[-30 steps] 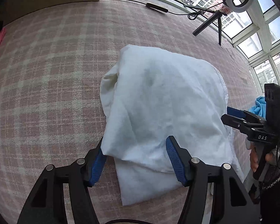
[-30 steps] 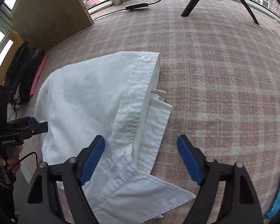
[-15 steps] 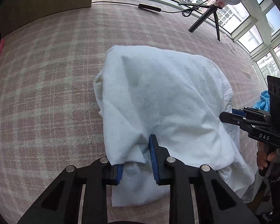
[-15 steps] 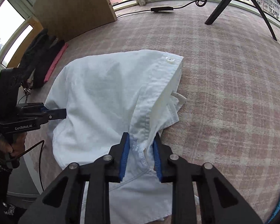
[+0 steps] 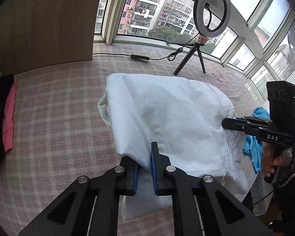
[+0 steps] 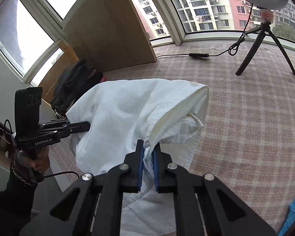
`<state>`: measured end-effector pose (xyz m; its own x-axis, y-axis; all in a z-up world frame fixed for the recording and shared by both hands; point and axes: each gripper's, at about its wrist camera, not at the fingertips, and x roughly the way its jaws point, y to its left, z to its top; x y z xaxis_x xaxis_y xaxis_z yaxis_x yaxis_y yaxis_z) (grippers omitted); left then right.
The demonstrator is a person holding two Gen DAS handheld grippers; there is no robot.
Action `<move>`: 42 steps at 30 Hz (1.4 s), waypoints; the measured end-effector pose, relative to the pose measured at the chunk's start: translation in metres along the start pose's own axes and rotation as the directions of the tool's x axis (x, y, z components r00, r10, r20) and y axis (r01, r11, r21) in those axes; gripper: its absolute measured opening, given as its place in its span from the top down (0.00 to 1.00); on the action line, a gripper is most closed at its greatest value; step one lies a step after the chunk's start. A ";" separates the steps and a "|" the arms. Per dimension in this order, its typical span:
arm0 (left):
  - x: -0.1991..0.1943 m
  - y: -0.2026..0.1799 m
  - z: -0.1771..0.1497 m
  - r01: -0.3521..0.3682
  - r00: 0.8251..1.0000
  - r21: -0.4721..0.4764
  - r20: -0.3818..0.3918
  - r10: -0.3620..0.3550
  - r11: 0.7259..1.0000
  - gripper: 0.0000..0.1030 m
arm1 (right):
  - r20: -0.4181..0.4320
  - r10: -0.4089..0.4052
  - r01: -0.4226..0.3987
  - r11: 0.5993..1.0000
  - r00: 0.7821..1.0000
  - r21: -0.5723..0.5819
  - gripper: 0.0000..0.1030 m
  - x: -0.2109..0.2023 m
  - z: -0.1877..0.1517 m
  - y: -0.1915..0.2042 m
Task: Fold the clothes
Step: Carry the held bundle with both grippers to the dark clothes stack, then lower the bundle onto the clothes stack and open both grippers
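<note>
Left gripper [image 5: 145,169]: bottom centre of its own view, blue pads clamped on a pinch of the white shirt [image 5: 167,118].
Right gripper [image 6: 147,163]: bottom centre of its view, jaws pinched tight on a bunched fold of the shirt near the placket.
White shirt: mid-frame in both views, held up between the two grippers, draping over the pink checked tablecloth [image 5: 55,118].
Blue cloth [image 5: 253,145]: right edge of the left view, partly hidden behind the right gripper's body.
Pink and dark clothes [image 5: 7,118]: far left, piled at the cloth's edge.
Ring light [image 5: 211,11]: upper right, on a small tripod [image 5: 192,59], its cable trailing left.
Wooden board [image 5: 41,25]: upper left, upright before the windows.
</note>
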<state>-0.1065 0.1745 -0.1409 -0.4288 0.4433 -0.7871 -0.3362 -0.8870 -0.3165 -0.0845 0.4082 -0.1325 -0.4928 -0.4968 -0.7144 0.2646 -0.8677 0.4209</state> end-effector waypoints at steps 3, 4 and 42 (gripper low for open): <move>-0.045 0.017 0.008 -0.019 0.997 0.034 0.074 0.017 0.999 0.91 | 0.037 0.000 0.002 0.998 0.999 -0.063 0.92 -0.005 0.021 0.044; -0.059 0.026 0.010 -0.031 0.995 0.041 0.093 0.027 0.999 0.91 | 0.045 0.005 -0.001 0.996 0.999 -0.084 0.92 0.001 0.029 0.064; -0.239 0.427 0.015 -0.369 0.891 -0.104 0.242 0.383 0.924 0.64 | 0.128 -0.151 0.181 0.946 0.980 -0.268 0.56 0.226 0.195 0.352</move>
<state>-0.1599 -0.3082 -0.0800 -0.7139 0.0863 -0.6949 -0.0654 -0.9963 -0.0565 -0.2640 -0.0062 -0.0367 -0.6292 -0.3536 -0.6921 0.3835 -0.9158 0.1193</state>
